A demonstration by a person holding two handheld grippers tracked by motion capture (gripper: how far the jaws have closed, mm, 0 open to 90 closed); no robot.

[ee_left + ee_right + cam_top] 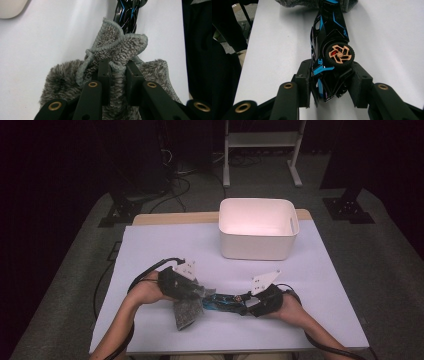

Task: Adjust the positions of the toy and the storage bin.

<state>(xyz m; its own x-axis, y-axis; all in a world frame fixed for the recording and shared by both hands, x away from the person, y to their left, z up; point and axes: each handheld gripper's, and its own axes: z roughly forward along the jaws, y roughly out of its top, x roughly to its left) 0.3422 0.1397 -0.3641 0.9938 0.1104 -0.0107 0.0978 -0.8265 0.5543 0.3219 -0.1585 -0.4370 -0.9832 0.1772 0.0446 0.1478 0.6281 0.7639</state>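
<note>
White table, dark room. I count one white bin, one grey fleece cloth, one black-and-blue toy car. My left gripper pinches the cloth at near centre; right gripper clamps the car's rear.

The high view looks forward and down over the whole table. Each gripper view sits close above its own jaws. Both share the toy car, at top centre in each, and the grey cloth.
</note>
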